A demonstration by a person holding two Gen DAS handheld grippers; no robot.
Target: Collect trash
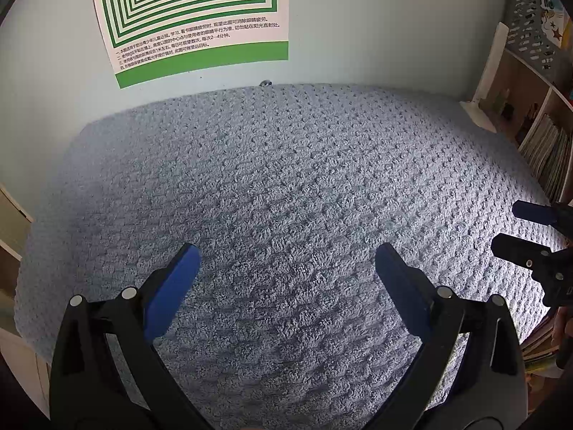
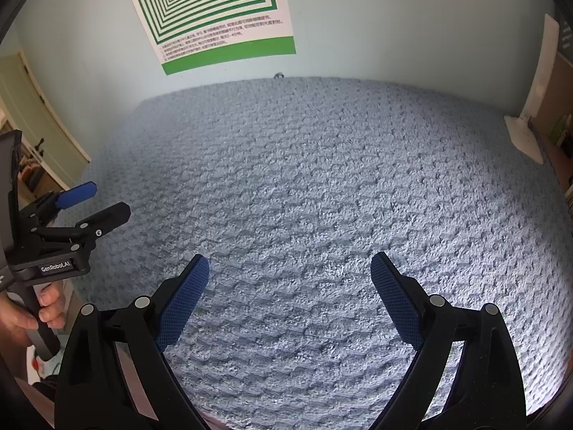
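Blue knit cloth (image 1: 286, 186) covers the whole surface, w/ green poster (image 1: 193, 18) on far wall and bookshelf (image 1: 537, 125) at right. Left gripper (image 1: 286, 268) and right gripper (image 2: 290, 276) both hang spread wide, holding nothing. No trash visible in either view, so it's either all collected or not yet laid out; can't tell which.

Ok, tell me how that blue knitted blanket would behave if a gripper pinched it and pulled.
The blue blanket looks soft and floppy, so it would probably bunch and drape. Its fuzzy weave likely grips the pads well. It covers the whole surface, so it would probably drag rather than lift clean.
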